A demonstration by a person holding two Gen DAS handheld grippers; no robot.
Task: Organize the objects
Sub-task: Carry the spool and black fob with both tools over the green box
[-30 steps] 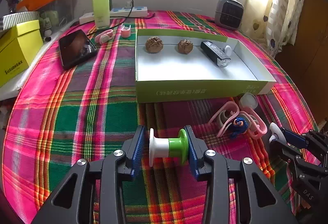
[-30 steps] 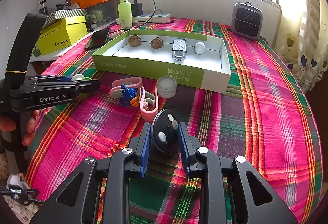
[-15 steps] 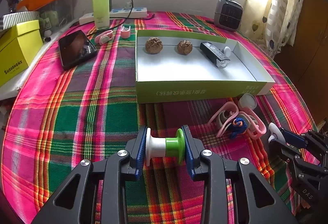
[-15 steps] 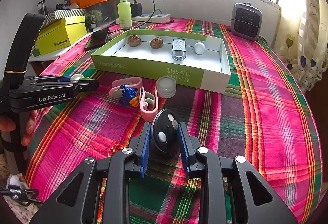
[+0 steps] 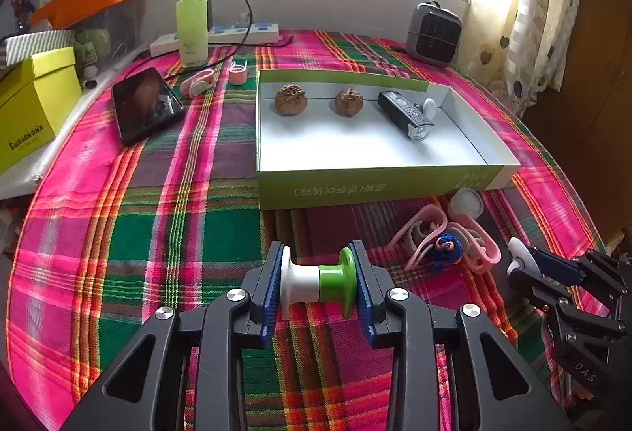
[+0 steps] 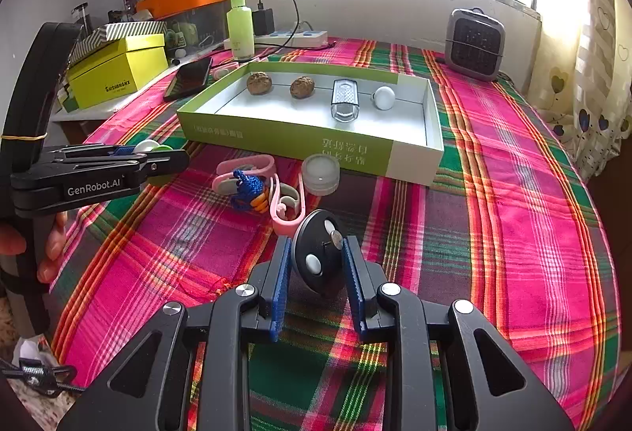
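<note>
Left tool (image 5: 318,285) closed onto spool (image 5: 316,283).

Left gripper (image 5: 319,283) and right gripper (image 6: 316,265) both angled downward, fingers clamped on objects

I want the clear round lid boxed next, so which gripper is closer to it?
Right. The right gripper, shut on a black disc, sits just in front of the clear lid; the left gripper, holding a spool, is farther, beyond the pink clips.
</note>
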